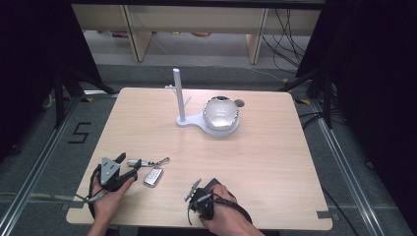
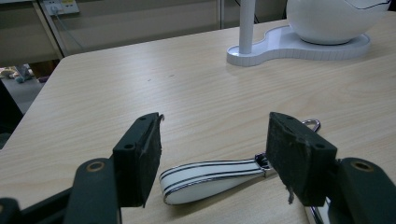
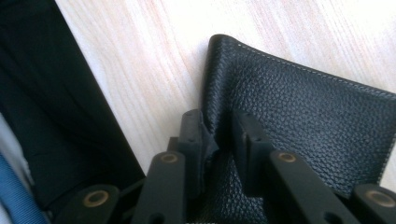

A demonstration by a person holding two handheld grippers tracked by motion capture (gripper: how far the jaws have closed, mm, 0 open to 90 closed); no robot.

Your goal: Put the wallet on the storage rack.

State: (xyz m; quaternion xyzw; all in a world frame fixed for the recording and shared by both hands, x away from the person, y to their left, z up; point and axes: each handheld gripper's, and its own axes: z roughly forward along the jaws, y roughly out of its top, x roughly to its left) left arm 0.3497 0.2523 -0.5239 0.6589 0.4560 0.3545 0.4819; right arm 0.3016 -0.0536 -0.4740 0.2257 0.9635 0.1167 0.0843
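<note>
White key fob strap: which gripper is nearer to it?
Left. The left gripper has its open jaws on either side of the white key fob strap without touching it. The right gripper is off to the side, pinching a black leather wallet.

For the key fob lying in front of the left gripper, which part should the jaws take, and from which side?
Probably the white strap, across its narrow width. It lies flat on the table between the open jaws of the left gripper, so coming in low from the person's side, as it is now, looks right. The fob body is wider and flatter, and the metal ring is thin and likely to slip.
</note>
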